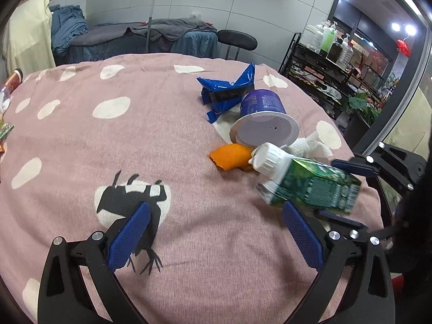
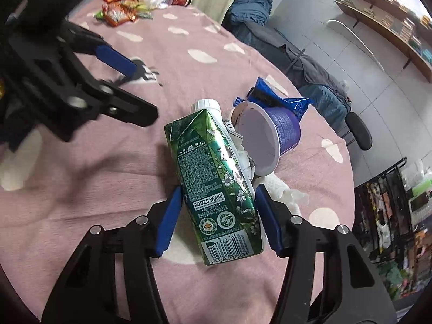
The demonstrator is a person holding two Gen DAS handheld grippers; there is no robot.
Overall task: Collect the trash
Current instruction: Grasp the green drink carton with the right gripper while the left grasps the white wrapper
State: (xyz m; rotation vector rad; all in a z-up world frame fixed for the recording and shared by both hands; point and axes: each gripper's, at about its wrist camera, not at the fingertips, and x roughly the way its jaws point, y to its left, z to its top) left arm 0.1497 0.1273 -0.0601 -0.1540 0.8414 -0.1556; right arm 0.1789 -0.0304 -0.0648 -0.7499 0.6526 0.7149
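A green drink carton point(image 2: 216, 183) with a white cap lies on the pink spotted cloth point(image 2: 81, 167). My right gripper point(image 2: 217, 202) has its blue pads against the carton's two sides. In the left wrist view the carton point(image 1: 310, 186) sits between the right gripper's fingers point(image 1: 351, 165). Beyond it are a tipped purple yogurt cup point(image 1: 263, 113), a crumpled blue wrapper point(image 1: 229, 86), an orange peel point(image 1: 230, 156) and white tissue point(image 1: 310, 145). My left gripper point(image 1: 216, 208) hovers open over the bare cloth to the left of the carton, holding nothing.
Red snack packets point(image 2: 121, 5) and a can point(image 1: 14, 79) lie at the table's far side. A black stool point(image 1: 236, 39), a bed with blue covers point(image 1: 135, 37) and a rack of bottles point(image 1: 324, 48) stand past the table's edge.
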